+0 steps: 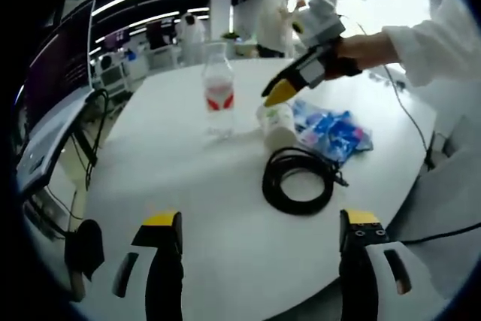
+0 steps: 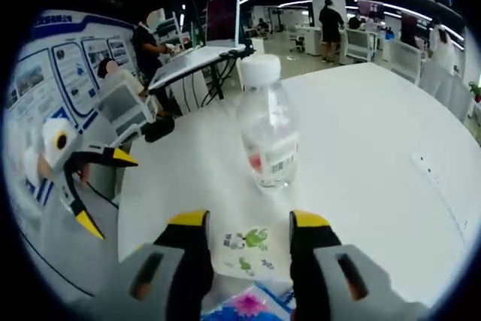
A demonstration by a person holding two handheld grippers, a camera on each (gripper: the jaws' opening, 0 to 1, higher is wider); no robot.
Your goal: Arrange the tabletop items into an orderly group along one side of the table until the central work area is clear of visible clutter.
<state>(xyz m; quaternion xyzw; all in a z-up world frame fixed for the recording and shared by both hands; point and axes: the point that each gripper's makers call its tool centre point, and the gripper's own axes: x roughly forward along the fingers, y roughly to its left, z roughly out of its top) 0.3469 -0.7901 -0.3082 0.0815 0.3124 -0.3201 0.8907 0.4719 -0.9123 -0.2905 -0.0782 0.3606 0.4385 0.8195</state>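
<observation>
Right gripper point(image 2: 248, 249) is hanging over the white cup point(image 2: 248, 249) lying on its side on the white counter point(image 2: 376, 140), jaws spread to either side of it and not yet pressing. In the left gripper view the same gripper point(image 1: 279, 94) is showing just above the cup point(image 1: 278, 125).

Left gripper point(image 1: 259, 234) is hovering low over the near counter edge, jaws wide apart, carrying nothing.

Items are sitting mid-counter: clear water bottle point(image 1: 218, 92) standing upright just beyond the cup, blue snack packet point(image 1: 331, 129) touching the cup's far side, coiled black cable point(image 1: 301, 180) just beside it, nearer the left gripper.

Judgement: step in hand is taking the cup. Best done by centring the jaws on the cup's middle, squeezing gently since it is probably thin-walled, and lifting straight so the bottle point(image 2: 267, 137) close ahead is not getting knocked.
</observation>
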